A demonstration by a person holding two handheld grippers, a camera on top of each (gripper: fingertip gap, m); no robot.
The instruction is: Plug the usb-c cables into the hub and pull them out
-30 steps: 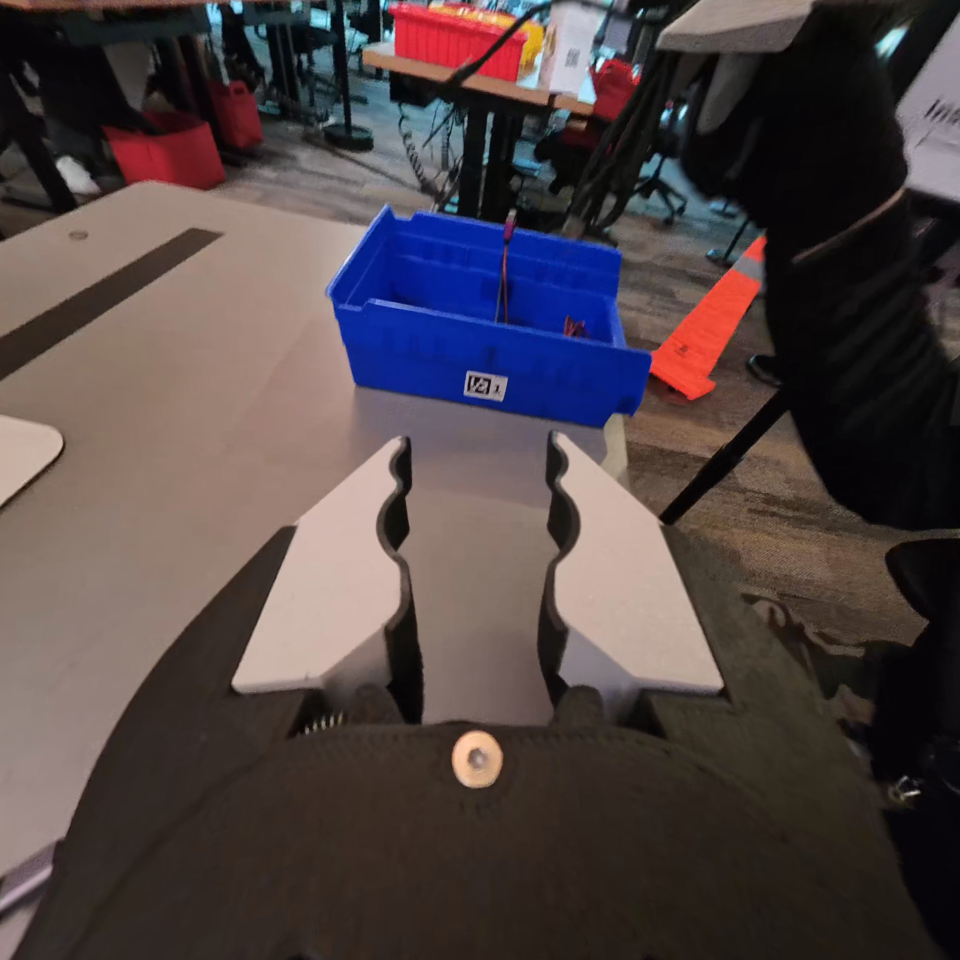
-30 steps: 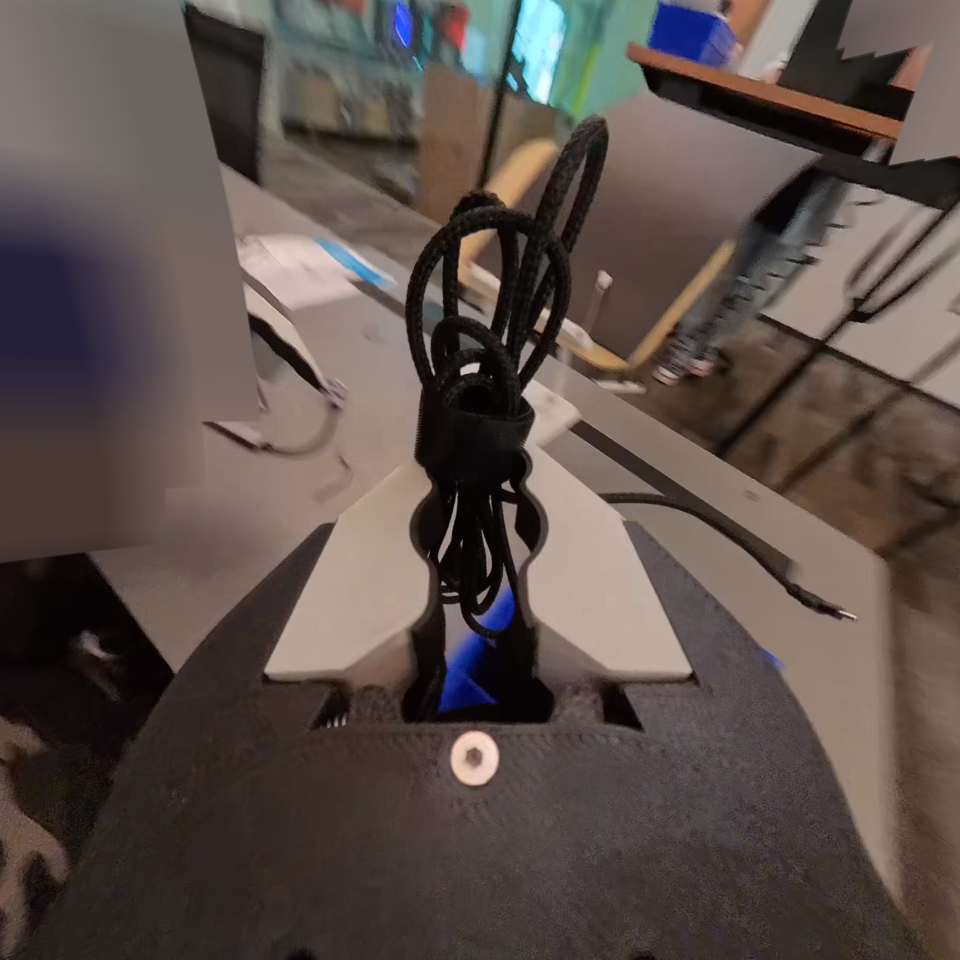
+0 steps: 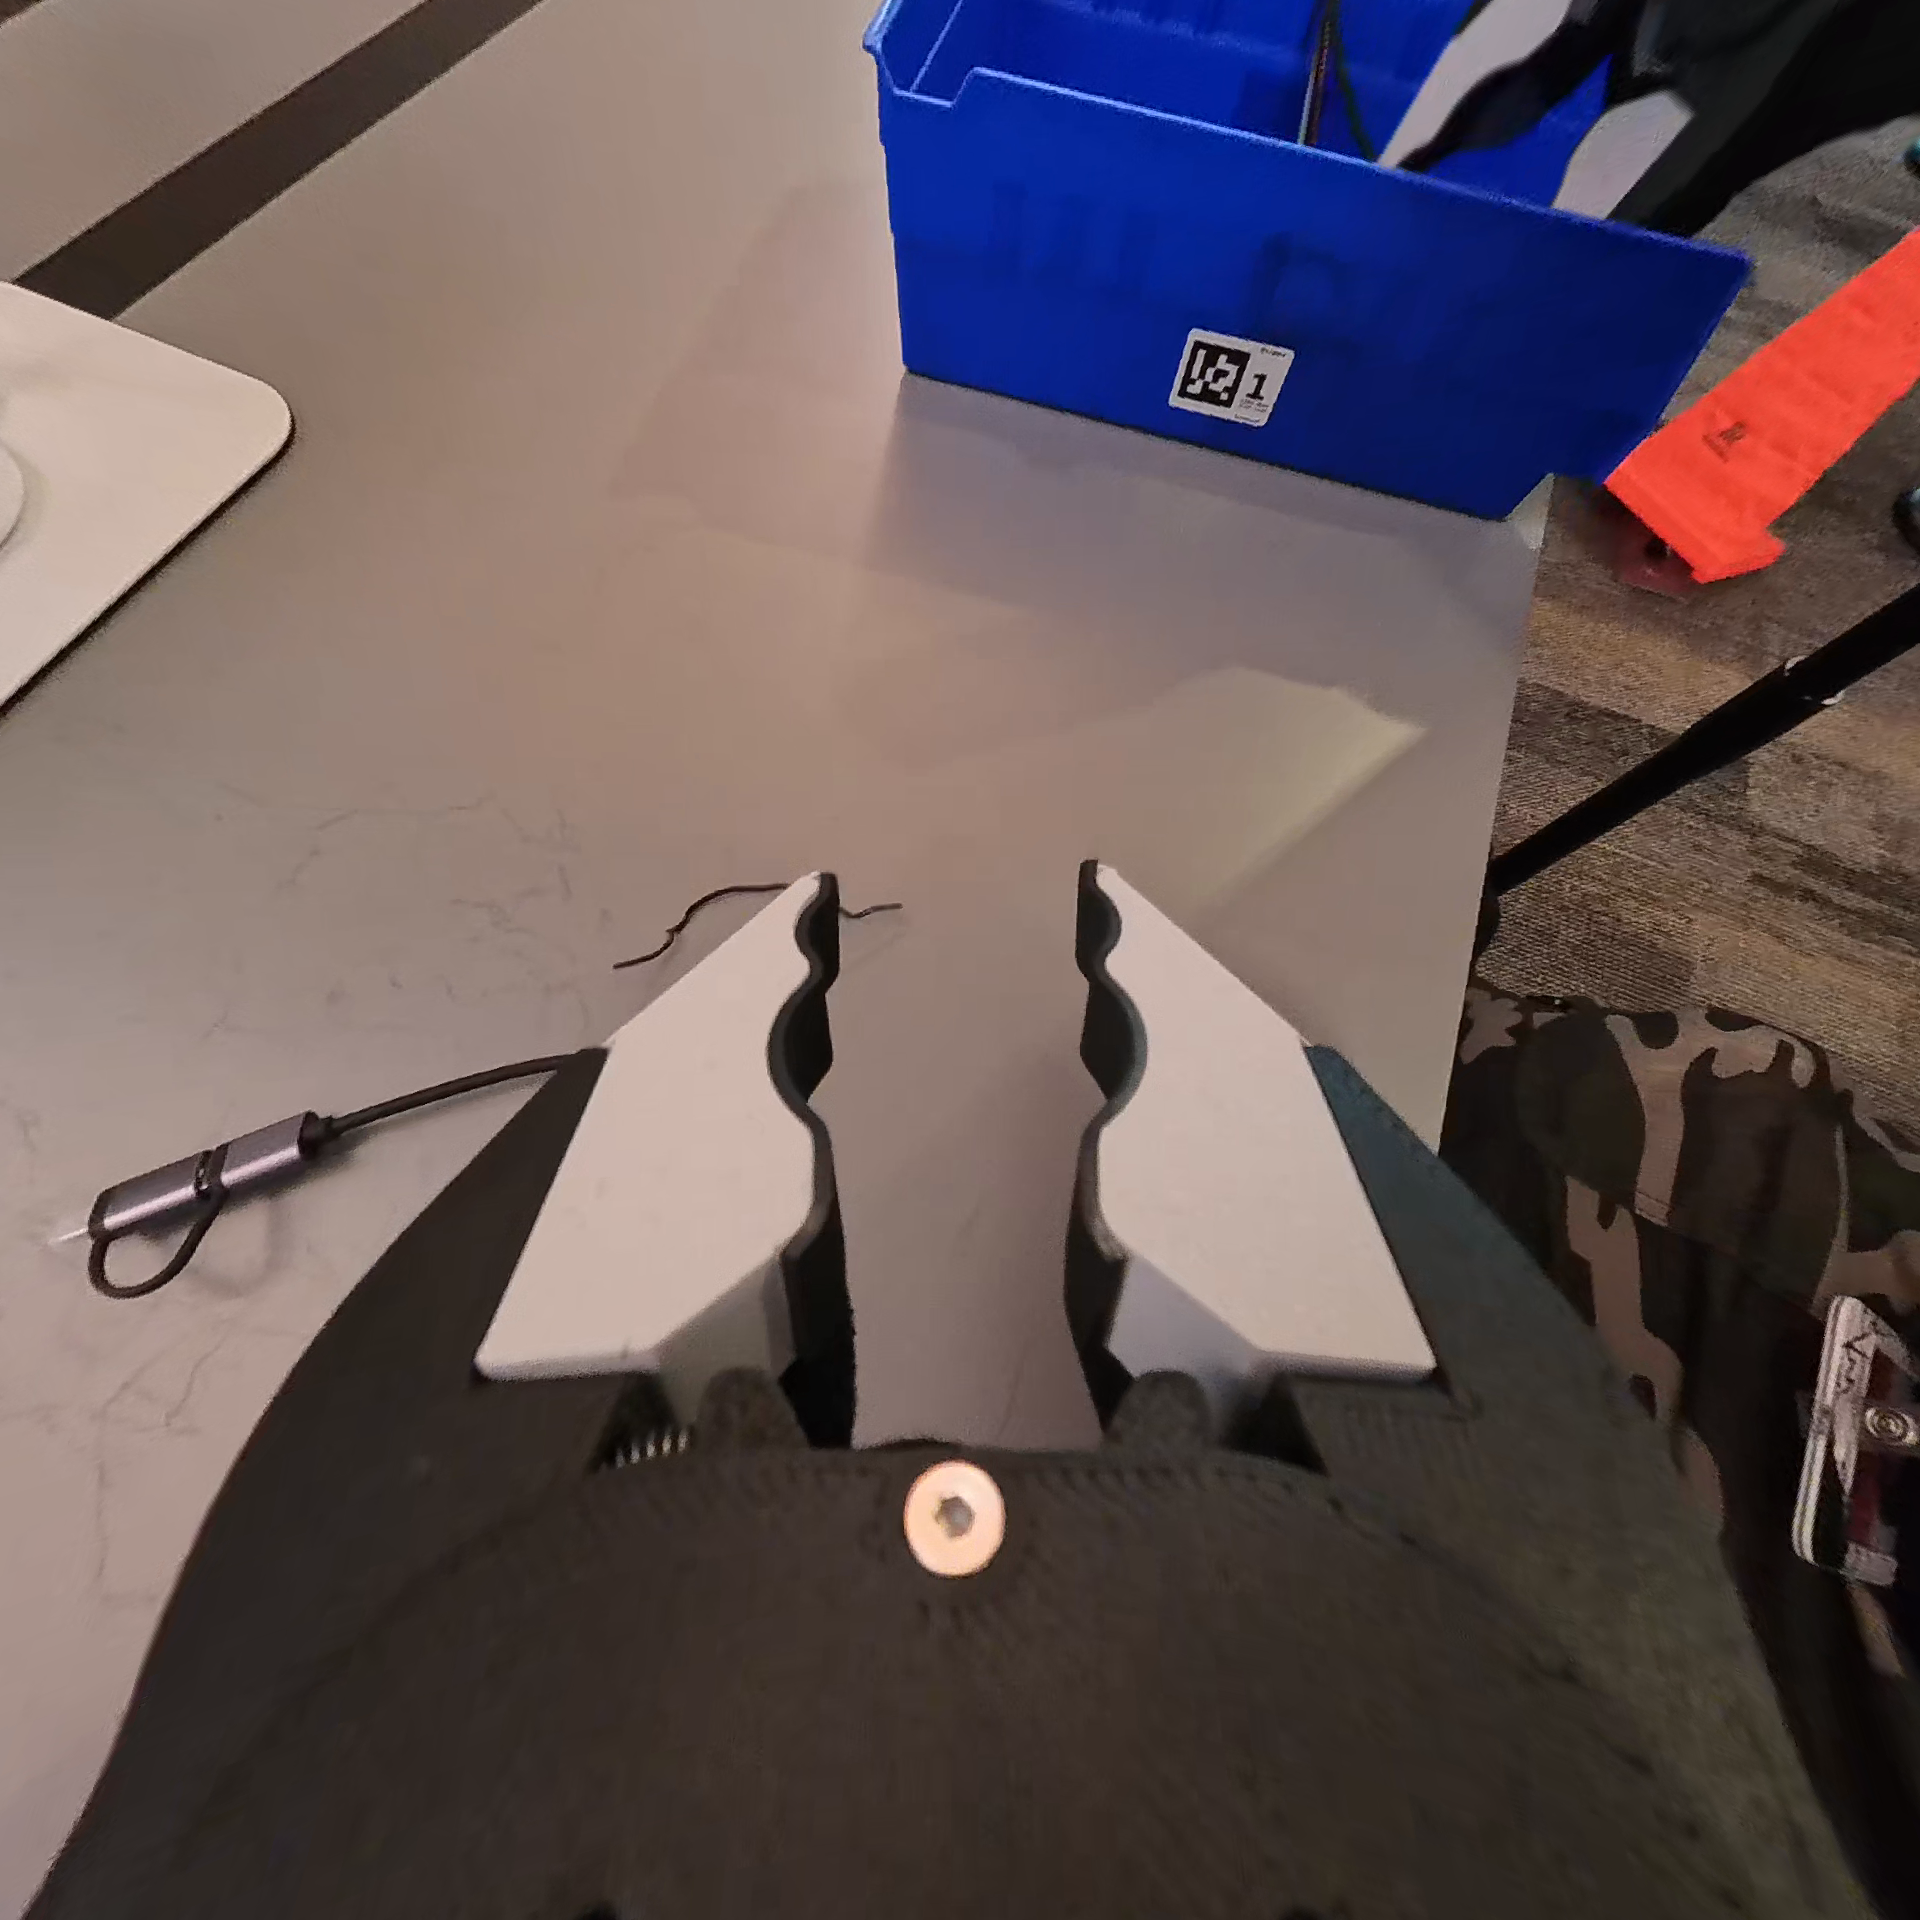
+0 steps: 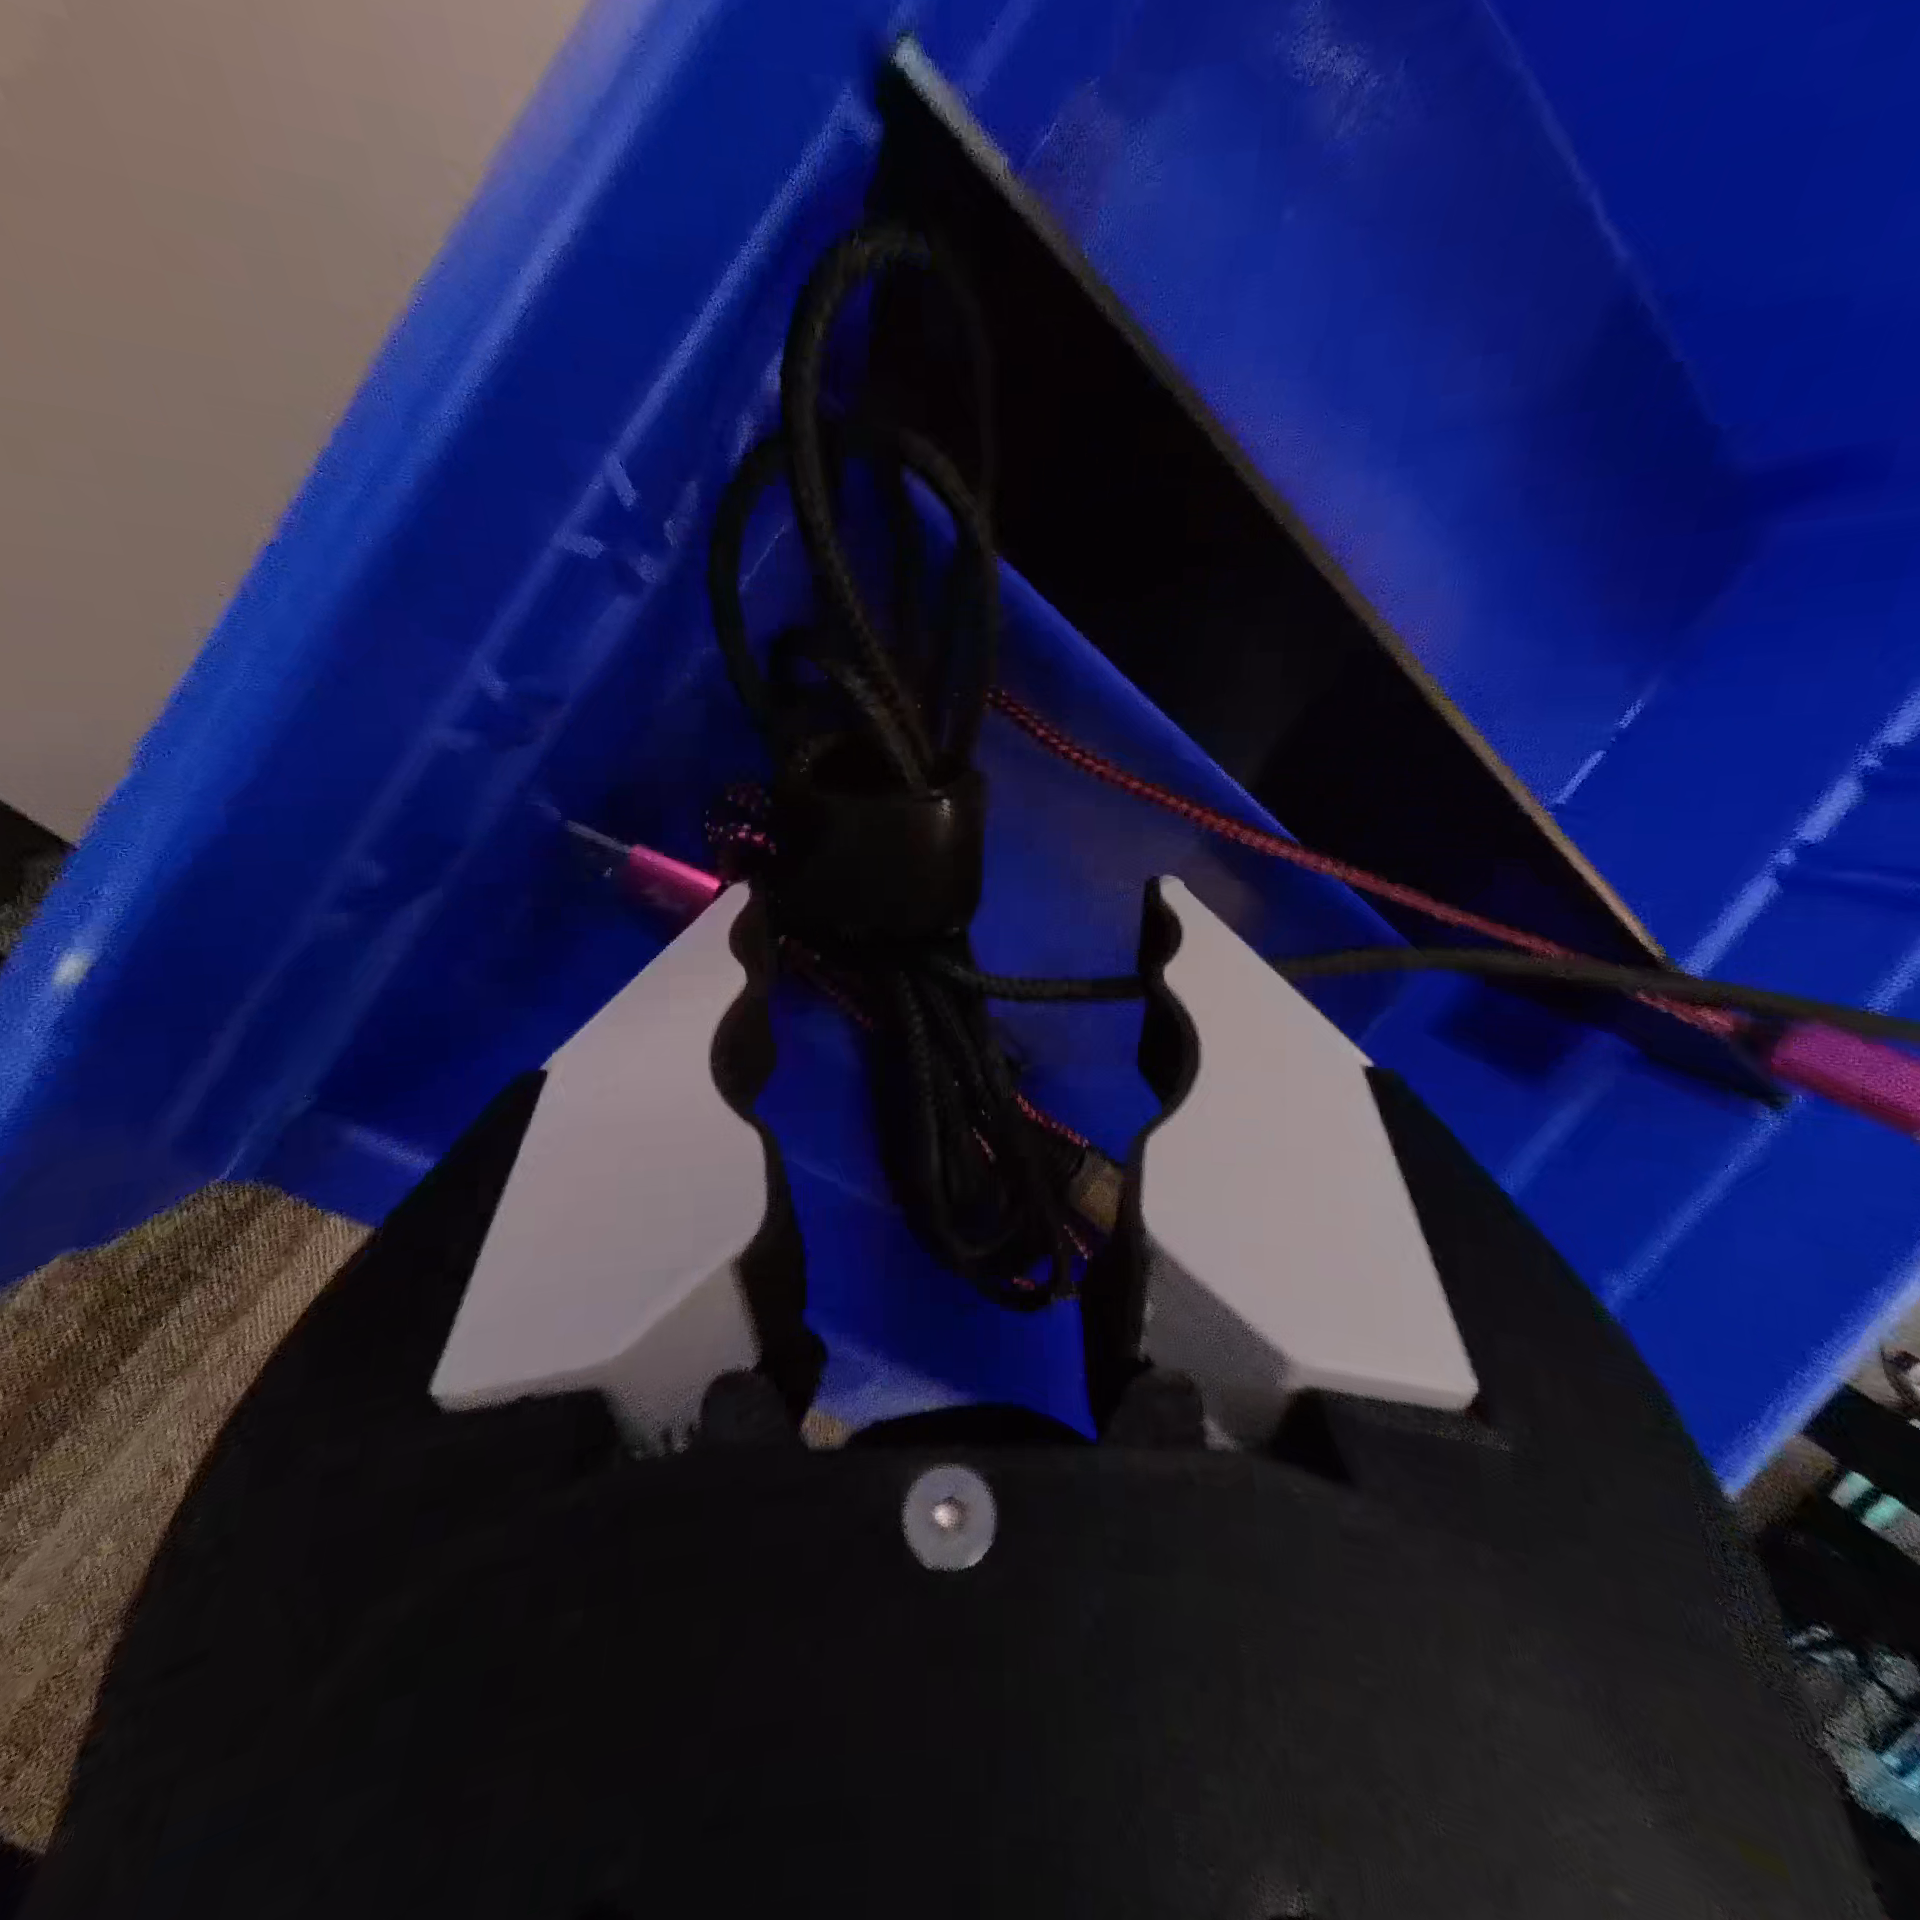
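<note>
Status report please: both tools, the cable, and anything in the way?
Left tool open, empty, over table. Right tool open inside blue bin, black cable bundle between fingers. Red braided cable crosses behind.

Bare table (image 3: 623, 644) ahead of left claw (image 3: 956, 883), blue bin (image 3: 1195, 260) beyond, adapter (image 3: 208, 1174) left

Grey adapter's cord (image 3: 447, 1096) vanishes behind the left gripper (image 3: 956, 883). Blue bin (image 3: 1247, 260) cut off at the top edge. Pink plug (image 4: 1849, 1070) runs off right, blurred.
</note>
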